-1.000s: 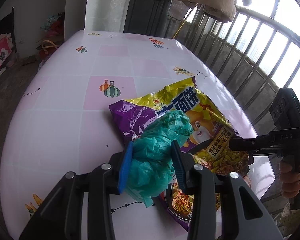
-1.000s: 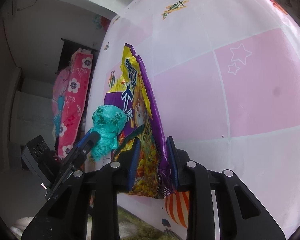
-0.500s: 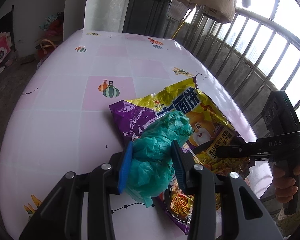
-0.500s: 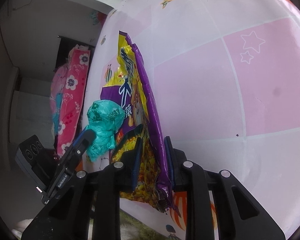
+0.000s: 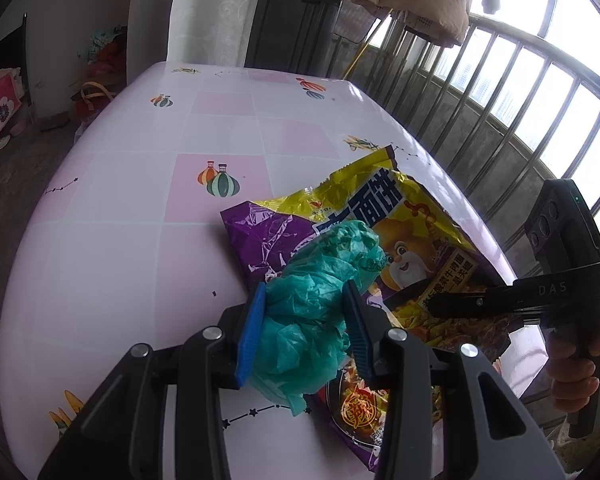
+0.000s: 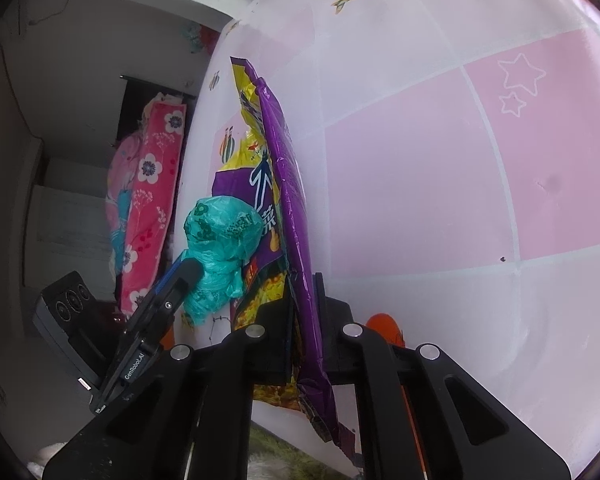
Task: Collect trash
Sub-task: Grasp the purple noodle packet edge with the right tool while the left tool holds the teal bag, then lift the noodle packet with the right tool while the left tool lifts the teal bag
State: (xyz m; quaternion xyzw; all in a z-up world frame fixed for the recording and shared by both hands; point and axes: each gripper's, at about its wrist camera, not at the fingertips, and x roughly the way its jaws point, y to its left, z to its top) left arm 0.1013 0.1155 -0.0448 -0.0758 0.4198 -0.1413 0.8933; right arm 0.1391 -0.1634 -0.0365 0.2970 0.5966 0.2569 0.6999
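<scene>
2 pieces of trash are held over the pink-and-white worktop (image 5: 132, 248). The crumpled teal plastic bag (image 5: 320, 304) is pinched between the blue pads of the left claw (image 5: 306, 326); it is judged light, soft and compressible, best taken around its bunched middle. The purple-and-yellow snack wrapper (image 5: 404, 240) lies on the worktop by its near edge; the right claw (image 6: 302, 300) has just been closing and is now pressed on its edge. The film is judged thin, slippery and floppy. Only the right wrist view shows that pinch; only the left shows the wrapper's printed face.
</scene>
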